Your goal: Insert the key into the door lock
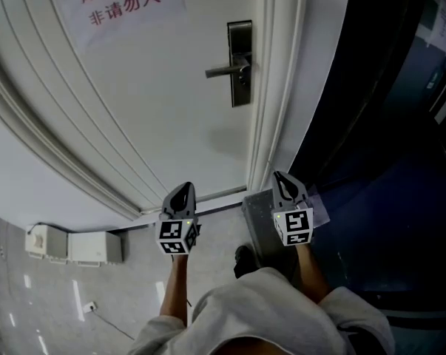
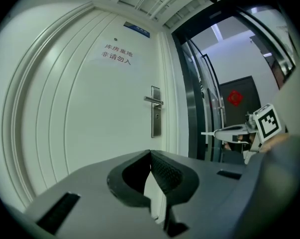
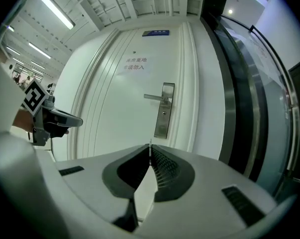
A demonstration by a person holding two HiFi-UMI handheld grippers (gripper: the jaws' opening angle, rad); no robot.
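Door [image 1: 156, 109] in white panels fills the view ahead of you, with a paper sign [image 1: 123, 6] in red print near its top. The lock plate [image 1: 240, 61] sits upright close to the door's right edge, a metal handle [image 1: 224, 70] reaching level from it toward the middle of the door. In the right gripper view a small dark keyhole [image 3: 163, 113] shows on the plate below the handle.

Your left tool [image 1: 183, 188] points level at the door, well short of it, its jaws closed tip to tip with nothing between them. Your right tool [image 1: 280, 176] is held beside it, apart from it and nearer the door's right edge, also level and also well short of the lock. Its jaws are pressed together. A thin sliver [image 3: 150, 144] stands just past their tips, too small to say whether it is the key.

A dark glass wall [image 1: 385, 124] runs along the right of the door frame. Two pale boxes [image 1: 71, 246] sit on the floor [image 1: 52, 302] at the left, against the wall.
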